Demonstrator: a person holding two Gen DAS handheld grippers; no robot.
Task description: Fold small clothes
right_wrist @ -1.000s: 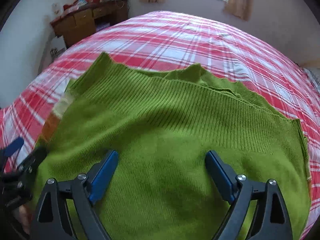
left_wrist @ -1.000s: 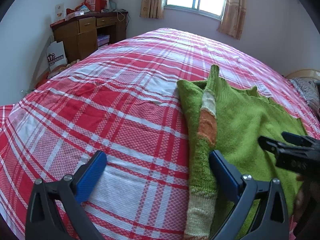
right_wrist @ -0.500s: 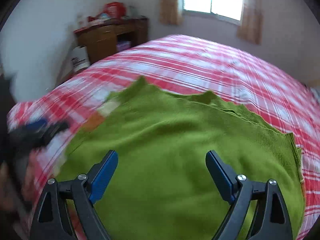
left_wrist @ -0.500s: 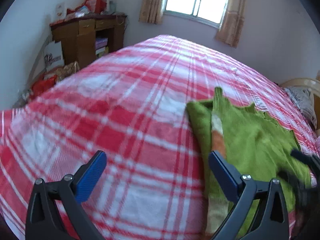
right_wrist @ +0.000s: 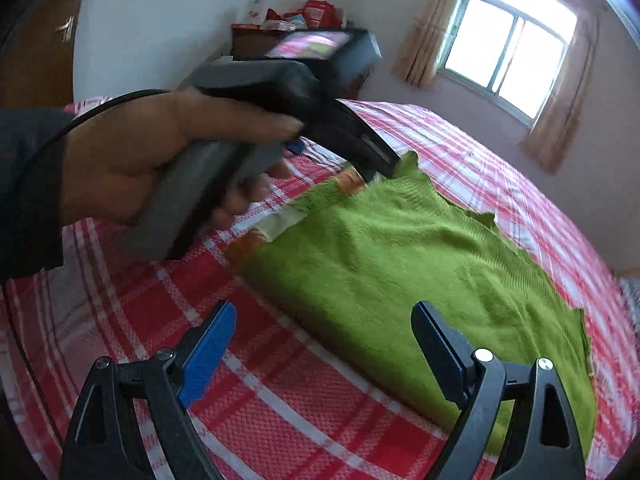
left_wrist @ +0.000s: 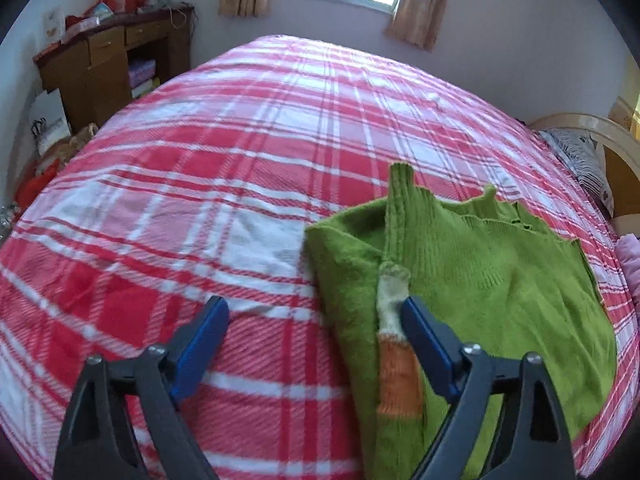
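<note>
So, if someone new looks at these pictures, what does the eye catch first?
First the bright green sweater with a cream-and-orange sleeve, lying on the right part of the red plaid bed cover. Then, in the right wrist view, a hand holding the left tongs above the sweater's far corner.
</note>
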